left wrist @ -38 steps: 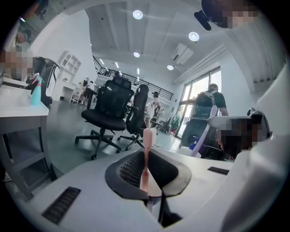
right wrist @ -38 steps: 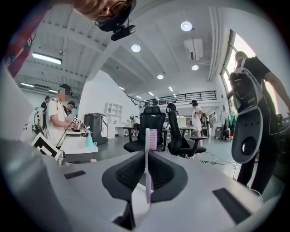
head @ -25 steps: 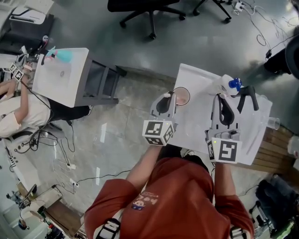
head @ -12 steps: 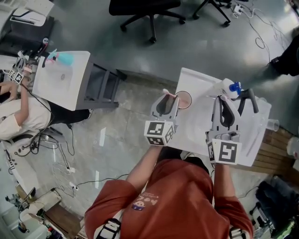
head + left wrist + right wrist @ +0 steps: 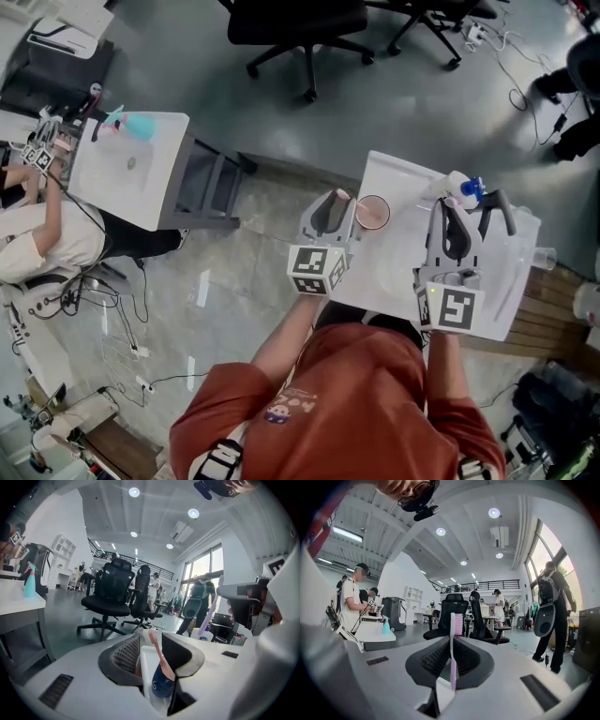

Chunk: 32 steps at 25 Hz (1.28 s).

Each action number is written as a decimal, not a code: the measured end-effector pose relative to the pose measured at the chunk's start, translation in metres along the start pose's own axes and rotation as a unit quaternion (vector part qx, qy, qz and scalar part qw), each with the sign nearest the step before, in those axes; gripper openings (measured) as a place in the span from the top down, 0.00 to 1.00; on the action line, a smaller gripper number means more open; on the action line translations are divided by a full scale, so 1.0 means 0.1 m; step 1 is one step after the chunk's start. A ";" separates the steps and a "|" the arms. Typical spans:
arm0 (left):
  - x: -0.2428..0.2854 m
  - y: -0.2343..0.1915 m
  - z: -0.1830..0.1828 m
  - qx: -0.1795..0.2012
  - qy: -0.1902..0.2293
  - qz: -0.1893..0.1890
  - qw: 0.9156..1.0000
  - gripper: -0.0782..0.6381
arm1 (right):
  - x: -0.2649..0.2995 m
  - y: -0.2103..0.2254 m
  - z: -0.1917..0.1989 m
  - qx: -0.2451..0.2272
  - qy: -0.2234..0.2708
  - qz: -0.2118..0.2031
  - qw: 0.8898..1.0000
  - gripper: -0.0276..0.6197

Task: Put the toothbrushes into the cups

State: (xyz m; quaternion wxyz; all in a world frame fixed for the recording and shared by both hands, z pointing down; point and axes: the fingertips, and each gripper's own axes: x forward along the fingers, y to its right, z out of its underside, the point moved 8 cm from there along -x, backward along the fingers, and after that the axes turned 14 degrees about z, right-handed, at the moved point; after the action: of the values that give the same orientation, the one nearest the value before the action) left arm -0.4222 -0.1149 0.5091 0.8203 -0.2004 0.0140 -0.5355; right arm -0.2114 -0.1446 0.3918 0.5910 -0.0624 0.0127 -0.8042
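Purple toothbrush (image 5: 453,672) — upright between right tongs (image 5: 451,644)

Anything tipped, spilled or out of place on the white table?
Nothing stands out. The dark blue cup stands upright with the pink toothbrush leaning inside, between the fingers of the left gripper, which have just been opening. The right gripper holds a lilac toothbrush upright. No spill shows on the white table.

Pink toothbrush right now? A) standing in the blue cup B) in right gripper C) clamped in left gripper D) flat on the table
A: the pink toothbrush stands in the blue cup between the jaws of the left gripper, which have just been opening and are apart.
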 end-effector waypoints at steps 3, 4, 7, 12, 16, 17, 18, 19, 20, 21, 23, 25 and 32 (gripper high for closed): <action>-0.04 -0.02 -0.12 0.010 0.009 -0.003 1.000 0.67 | -0.02 -0.02 -0.09 0.001 0.011 0.002 1.000 0.91; -0.05 -0.02 -0.17 0.015 0.012 -0.003 1.000 0.67 | -0.03 -0.02 -0.12 0.002 0.015 0.004 1.000 0.91; -0.10 0.00 -0.31 0.032 0.022 -0.004 0.999 0.67 | -0.07 0.01 -0.21 0.005 0.026 0.011 1.000 0.91; -0.18 0.11 -0.61 0.072 0.050 -0.002 0.996 0.67 | -0.20 0.10 -0.35 0.008 0.047 0.029 0.998 0.91; -0.20 0.29 -0.85 0.108 0.068 0.006 0.992 0.67 | -0.32 0.23 -0.46 0.010 0.062 0.047 0.997 0.91; -0.19 0.35 -0.90 0.119 0.071 0.010 0.990 0.67 | -0.36 0.28 -0.48 0.011 0.066 0.052 0.996 0.91; -0.18 0.42 -0.95 0.129 0.074 0.015 0.989 0.67 | -0.40 0.33 -0.50 0.011 0.069 0.058 0.996 0.91; -0.17 0.50 -0.99 0.139 0.076 0.020 0.987 0.67 | -0.44 0.39 -0.51 0.013 0.072 0.065 0.995 0.91; -0.16 0.58 -1.03 0.149 0.078 0.026 0.986 0.67 | -0.48 0.45 -0.52 0.014 0.074 0.072 0.995 0.91; -0.14 0.66 -1.07 0.157 0.080 0.032 0.984 0.67 | -0.52 0.52 -0.53 0.016 0.076 0.079 0.994 0.91; -0.08 0.82 -1.14 0.171 0.086 0.046 0.980 0.67 | -0.58 0.66 -0.56 0.019 0.081 0.095 0.992 0.91; 0.00 0.98 -1.20 0.180 0.092 0.060 0.977 0.67 | -0.63 0.81 -0.58 0.020 0.088 0.110 0.990 0.91; 0.37 1.56 -1.28 0.203 0.101 0.108 0.968 0.68 | -0.82 1.39 -0.55 0.035 0.097 0.165 0.981 0.91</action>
State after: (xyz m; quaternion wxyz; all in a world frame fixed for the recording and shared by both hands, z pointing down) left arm -0.3010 -0.1337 0.3454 0.8913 0.0284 0.0090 -0.4524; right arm -0.0613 -0.1111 0.3170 0.7132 0.0394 0.0520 -0.6979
